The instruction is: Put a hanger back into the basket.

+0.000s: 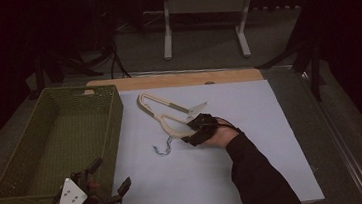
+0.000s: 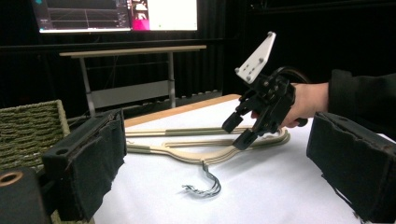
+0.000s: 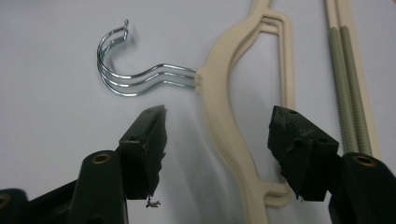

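Note:
A stack of cream plastic hangers (image 1: 162, 115) lies flat on the white mat, their metal hooks (image 1: 163, 147) pointing toward the near side. My right gripper (image 1: 190, 133) hovers low over the hangers' shoulder beside the neck. In the right gripper view the right gripper (image 3: 217, 135) stands open, its jaws on either side of the cream shoulder (image 3: 224, 93) with a gap on both sides, and the hooks (image 3: 130, 79) lie just ahead. My left gripper (image 1: 111, 175) rests at the near left corner, open and holding nothing. From the left gripper (image 2: 224, 163) I see the right gripper (image 2: 237, 134) tilted down over the hangers (image 2: 187, 151).
A green woven basket (image 1: 115, 118) stands along the mat's left side, close to my left gripper. The table's wooden edge (image 1: 177, 80) runs along the back. Beyond it stands a white desk frame (image 1: 203, 9), with a lit monitor (image 2: 116, 14) above it.

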`<state>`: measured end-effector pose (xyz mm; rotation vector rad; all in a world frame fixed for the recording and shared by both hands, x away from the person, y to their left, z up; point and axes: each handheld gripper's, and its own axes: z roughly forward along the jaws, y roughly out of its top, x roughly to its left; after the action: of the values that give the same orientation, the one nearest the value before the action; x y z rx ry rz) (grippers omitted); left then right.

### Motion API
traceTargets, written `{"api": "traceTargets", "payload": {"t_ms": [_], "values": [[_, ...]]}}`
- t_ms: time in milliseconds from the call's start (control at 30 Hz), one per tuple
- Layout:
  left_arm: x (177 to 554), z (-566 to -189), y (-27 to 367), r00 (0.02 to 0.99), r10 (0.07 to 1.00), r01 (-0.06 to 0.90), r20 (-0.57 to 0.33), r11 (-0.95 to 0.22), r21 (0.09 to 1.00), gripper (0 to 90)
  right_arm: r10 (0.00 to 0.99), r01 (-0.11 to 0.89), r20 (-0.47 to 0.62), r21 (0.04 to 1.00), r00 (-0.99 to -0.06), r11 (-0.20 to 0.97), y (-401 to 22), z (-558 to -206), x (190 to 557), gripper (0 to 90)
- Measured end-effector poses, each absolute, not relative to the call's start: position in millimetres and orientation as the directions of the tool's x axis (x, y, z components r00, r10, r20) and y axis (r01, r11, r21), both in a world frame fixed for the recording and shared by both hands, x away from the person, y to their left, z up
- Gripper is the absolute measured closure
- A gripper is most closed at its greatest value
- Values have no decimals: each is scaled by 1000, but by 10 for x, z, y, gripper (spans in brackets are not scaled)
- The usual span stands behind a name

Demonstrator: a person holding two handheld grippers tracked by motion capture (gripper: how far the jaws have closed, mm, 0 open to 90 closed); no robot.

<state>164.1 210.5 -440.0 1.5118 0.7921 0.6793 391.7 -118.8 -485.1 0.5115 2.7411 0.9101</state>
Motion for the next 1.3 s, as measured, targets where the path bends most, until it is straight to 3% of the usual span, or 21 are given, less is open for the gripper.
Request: {"api": "traceTargets", "payload": {"t_ms": [200, 333, 433, 867, 1067, 1300], "values": [[1628, -4376, 2126, 606, 793, 93, -64, 9, 996, 63, 335, 230, -91, 562, -938, 795, -1081, -4874, 3981, 446], [1626, -4362, 2137, 608, 789, 107, -90, 31, 994, 73, 310, 211, -99, 538, -946, 816, -976, -4911, 4013, 549], [1593, -4308, 2163, 614, 778, 106, -132, 85, 991, 98, 331, 230, -112, 514, -937, 826, -936, -4956, 4060, 577], [1537, -4252, 2071, 657, 745, 93, -113, 69, 993, 99, 338, 280, -21, 512, -941, 812, -952, -5142, 4226, 590], [1575, -4296, 2086, 640, 756, 119, -136, 77, 990, 101, 295, 229, -40, 536, -955, 813, -963, -5156, 4219, 700], [1560, -4291, 2096, 636, 762, 108, -124, 72, 992, 101, 273, 183, -100, 520, -957, 834, -924, -5140, 4151, 718]]}}
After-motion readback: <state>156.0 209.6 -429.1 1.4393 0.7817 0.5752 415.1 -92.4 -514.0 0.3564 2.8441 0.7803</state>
